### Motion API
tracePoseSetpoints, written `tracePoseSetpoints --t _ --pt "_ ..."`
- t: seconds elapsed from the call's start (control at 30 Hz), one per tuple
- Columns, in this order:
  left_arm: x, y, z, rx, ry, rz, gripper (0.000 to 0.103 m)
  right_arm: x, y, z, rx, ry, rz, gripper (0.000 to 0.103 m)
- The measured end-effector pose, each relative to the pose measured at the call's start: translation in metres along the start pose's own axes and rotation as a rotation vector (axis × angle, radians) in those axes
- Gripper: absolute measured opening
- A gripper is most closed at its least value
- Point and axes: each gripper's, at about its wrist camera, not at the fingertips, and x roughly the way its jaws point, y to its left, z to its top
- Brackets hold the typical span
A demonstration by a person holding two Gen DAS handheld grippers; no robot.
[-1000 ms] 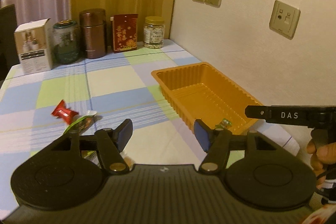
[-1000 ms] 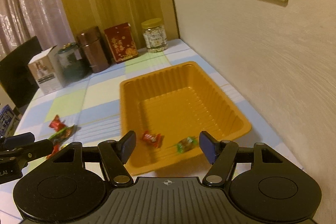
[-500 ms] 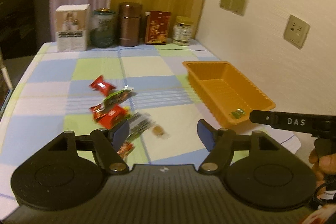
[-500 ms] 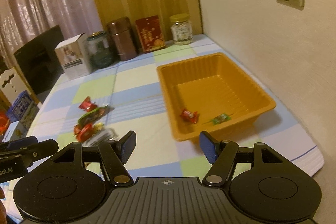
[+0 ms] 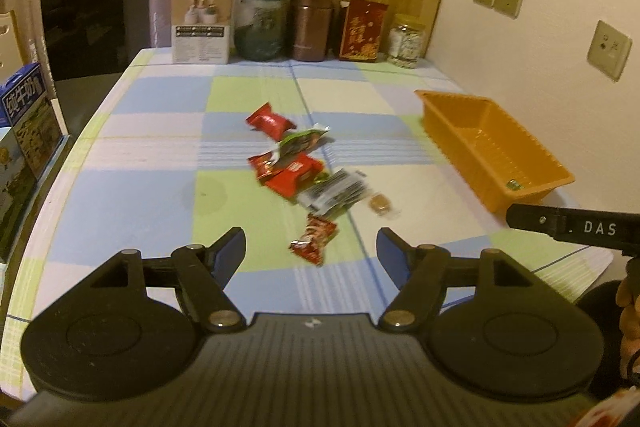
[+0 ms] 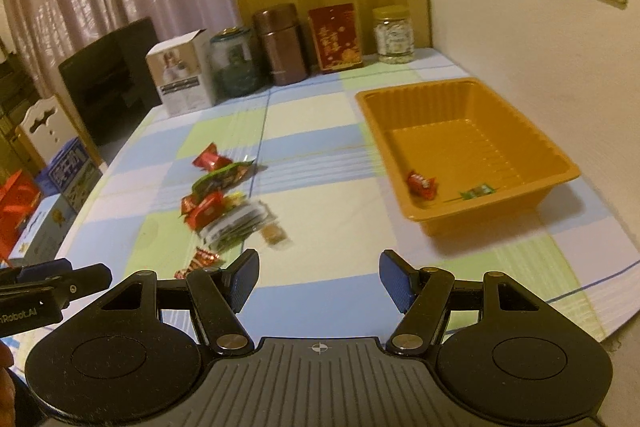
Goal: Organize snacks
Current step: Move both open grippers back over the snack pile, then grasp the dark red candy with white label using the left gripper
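On checkered surface (image 5: 140,187), snack pile (image 5: 308,167) lies near orange tray (image 6: 560,163). Both tongs, left (image 5: 311,247) and right (image 6: 319,277), gape empty. Wrappers look light, crinkly, slippery; pinch middle.

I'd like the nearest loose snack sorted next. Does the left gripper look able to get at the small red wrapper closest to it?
Probably yes. The left gripper stands open and empty, and the small red wrapper lies alone on the tablecloth just ahead of its fingertips, with nothing between.
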Motion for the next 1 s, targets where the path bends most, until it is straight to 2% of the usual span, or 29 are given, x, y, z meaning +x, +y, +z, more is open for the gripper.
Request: tracePoseSetpoints --t 0.3,0.63,0.93,1.0 --pt "0.028 0.009 -0.011 0.056 0.044 0.022 0.069 0.033 0.005 -0.013 -0.046 0.031 0.023 0.067" --pt "0.077 0.006 -0.008 0.115 0.092 -0.041 0.067 0.079 0.008 -0.013 -0.109 0.056 0.055 0.067" --pt "0.125 -0.004 -0.006 0.185 0.138 -0.059 0.052 0.11 0.005 -0.005 -0.115 0.077 0.075 0.067" --pt "0.133 -0.006 -0.006 0.202 0.145 -0.059 0.045 0.117 0.003 -0.004 -0.116 0.083 0.077 0.067"
